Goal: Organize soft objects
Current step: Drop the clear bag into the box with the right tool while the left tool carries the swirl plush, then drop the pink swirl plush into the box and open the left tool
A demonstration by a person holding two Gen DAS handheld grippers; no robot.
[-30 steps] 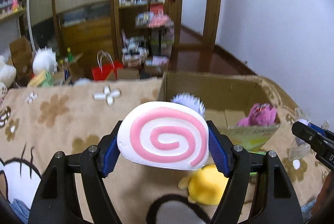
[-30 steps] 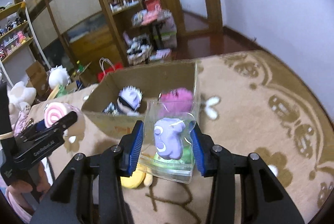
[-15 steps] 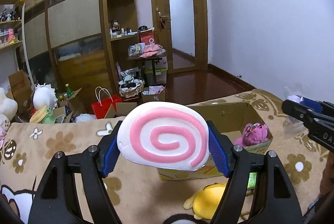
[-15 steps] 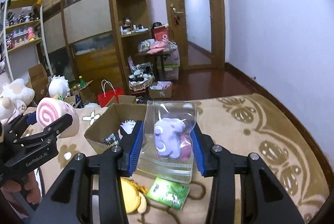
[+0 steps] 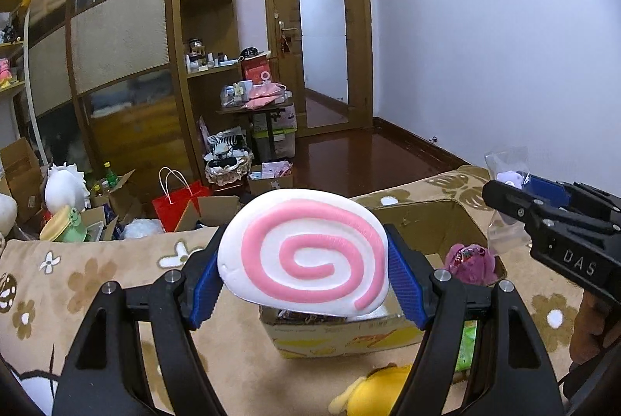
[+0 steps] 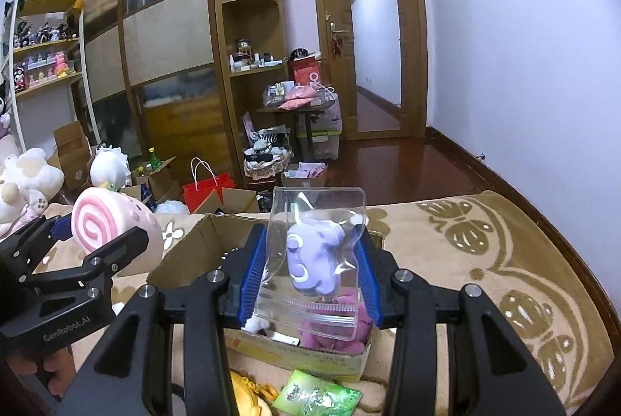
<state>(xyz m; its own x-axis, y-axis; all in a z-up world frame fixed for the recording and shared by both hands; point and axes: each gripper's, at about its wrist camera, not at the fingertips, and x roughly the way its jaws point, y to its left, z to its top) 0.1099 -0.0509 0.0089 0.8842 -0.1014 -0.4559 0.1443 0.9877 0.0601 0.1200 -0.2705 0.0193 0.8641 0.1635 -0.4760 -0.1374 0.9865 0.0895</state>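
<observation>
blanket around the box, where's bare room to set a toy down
Free: the blanket right of the cardboard box, out to the wall side, and the flowered stretch left of the box. Crowded: the strip in front of the box, with the yellow plush and green packet.

Each camera sits just behind its own gripper and looks forward along the fingers, tilted somewhat downward across a patterned blanket (image 5: 97,272) toward the far wooden wardrobe (image 6: 170,39) and door (image 5: 322,39). The left wrist view has the left gripper (image 5: 302,284) very near, filling its lower half; the right wrist view does the same with the right gripper (image 6: 310,280). Both share the cardboard box (image 6: 186,253), the red bag (image 5: 174,202) and the cluttered floor. Each view catches the other gripper at its edge.
</observation>
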